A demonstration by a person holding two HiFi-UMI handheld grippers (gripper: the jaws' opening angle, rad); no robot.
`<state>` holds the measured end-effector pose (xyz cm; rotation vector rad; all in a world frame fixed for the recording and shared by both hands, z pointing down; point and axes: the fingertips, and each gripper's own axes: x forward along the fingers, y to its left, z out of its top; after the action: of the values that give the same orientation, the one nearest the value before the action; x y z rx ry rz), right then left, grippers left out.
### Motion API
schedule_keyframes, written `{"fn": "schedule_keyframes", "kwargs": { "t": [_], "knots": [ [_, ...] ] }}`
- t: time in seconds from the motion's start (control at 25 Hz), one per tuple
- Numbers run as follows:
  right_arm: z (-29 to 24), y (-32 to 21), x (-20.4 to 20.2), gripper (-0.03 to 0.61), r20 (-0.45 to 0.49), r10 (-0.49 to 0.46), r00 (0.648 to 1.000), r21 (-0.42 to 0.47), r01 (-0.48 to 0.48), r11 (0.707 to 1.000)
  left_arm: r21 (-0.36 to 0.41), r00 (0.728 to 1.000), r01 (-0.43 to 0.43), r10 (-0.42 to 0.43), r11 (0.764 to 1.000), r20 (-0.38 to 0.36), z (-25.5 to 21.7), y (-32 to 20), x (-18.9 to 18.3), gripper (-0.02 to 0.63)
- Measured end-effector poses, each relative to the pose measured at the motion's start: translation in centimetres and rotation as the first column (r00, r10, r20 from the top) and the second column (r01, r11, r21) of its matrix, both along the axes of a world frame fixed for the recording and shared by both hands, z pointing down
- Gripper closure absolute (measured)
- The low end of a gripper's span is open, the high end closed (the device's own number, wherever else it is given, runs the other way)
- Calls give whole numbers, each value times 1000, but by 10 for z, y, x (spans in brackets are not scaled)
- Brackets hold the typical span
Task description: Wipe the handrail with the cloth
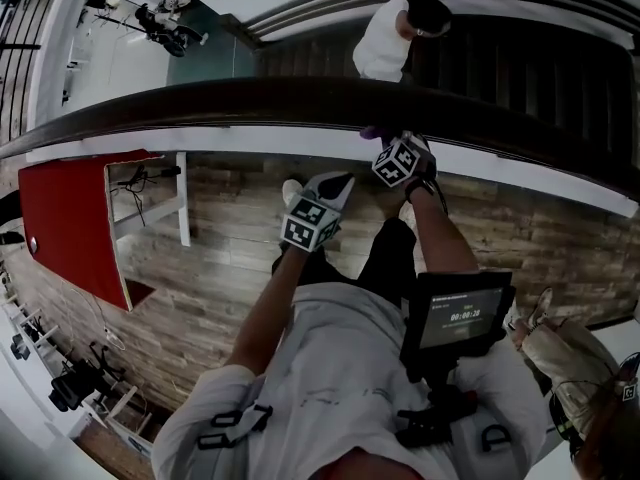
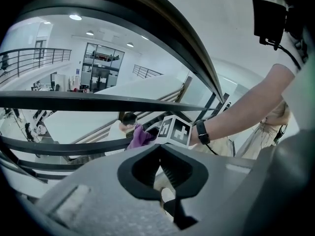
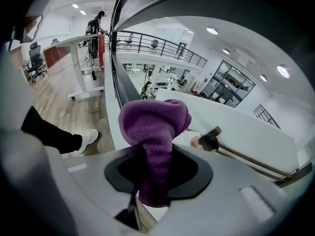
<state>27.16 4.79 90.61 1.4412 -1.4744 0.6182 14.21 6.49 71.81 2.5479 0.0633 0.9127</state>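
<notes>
S1: Right tool (image 3: 155,173), jaws?
S2: Clamped on the purple cloth (image 3: 153,127). It runs down between them and bunches into a wad above the tips.
S1: Cloth vs handrail?
S2: Head view: the wad sits at the near edge of the dark handrail (image 1: 250,103), with the right tool right behind it. Looks like it's touching, can't confirm.
S1: Left tool (image 2: 158,149)?
S2: Jaws together, nothing between them. It's on the near side of the handrail, apart from it, just left of the right tool.
S1: Further out?
S2: Small screen (image 1: 455,318) on the wearer's chest, wooden floor (image 1: 220,268) underfoot, red-topped surface (image 1: 70,218) off to the left. One person (image 1: 385,38) on the stairs beyond the handrail.
</notes>
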Motion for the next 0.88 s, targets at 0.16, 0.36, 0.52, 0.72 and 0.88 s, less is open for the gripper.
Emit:
{"fn": "schedule_keyframes", "kwargs": {
  "t": [0.16,0.36,0.52,0.72,0.88],
  "knots": [
    [6,16,8,463,-3,18,1000,-12,-18,1000,-8,1000,-21,21,1000,3,5,8,0,615],
    [5,27,21,463,-18,32,999,-25,-33,999,-27,999,-50,50,998,-3,1,12,11,615],
    [-5,53,51,463,-30,66,997,-24,-67,998,-23,998,-71,70,997,-4,-7,29,34,615],
    [-6,95,86,463,-50,84,995,-24,-85,996,-31,995,-99,99,995,2,-2,64,57,615],
    [-8,116,104,462,-78,92,993,-28,-94,995,-50,992,-122,122,991,1,2,85,70,615]
  ]
}}
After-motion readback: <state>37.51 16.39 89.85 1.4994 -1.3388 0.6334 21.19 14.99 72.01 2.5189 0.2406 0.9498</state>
